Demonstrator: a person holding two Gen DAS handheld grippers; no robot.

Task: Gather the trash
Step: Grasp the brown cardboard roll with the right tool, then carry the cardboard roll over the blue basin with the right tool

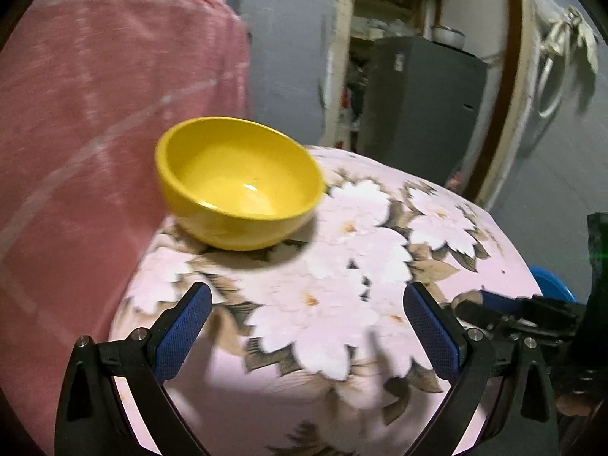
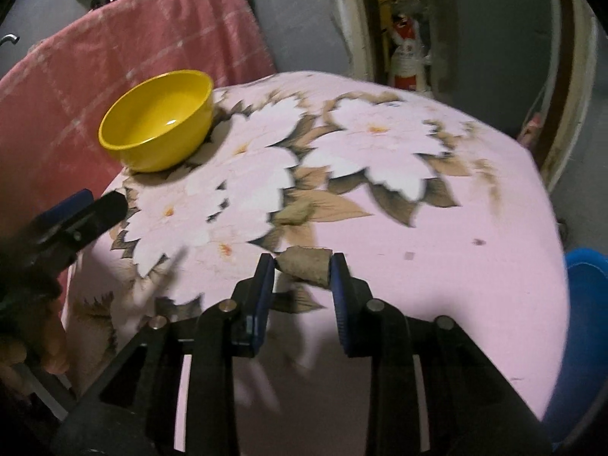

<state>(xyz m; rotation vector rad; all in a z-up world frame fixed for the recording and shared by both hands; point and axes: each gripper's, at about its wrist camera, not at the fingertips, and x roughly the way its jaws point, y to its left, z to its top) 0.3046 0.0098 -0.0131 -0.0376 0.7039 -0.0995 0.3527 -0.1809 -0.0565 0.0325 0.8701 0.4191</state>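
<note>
Right gripper (image 2: 303, 266): fingers closed on brown, possibly cardboard, scrap (image 2: 304, 268). Left gripper (image 1: 307, 300): fingers wide apart, empty; yellow bowl (image 1: 237, 182) beyond fingertips.

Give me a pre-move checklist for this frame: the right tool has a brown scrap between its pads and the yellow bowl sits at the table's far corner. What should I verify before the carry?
1. Right tool shut on the brown scrap: ok, both pads touch it.
2. Scrap lifted off the floral tablecloth: cannot tell, blur hides any gap.
3. Left tool free: ok, jaws wide open, nothing between them.
4. Yellow bowl upright and ready to receive: ok, nothing visible inside.
5. Path across the cloth from scrap to bowl: ok, no object lies between.
6. Blue container past the table's right edge: cannot tell what it is.
</note>
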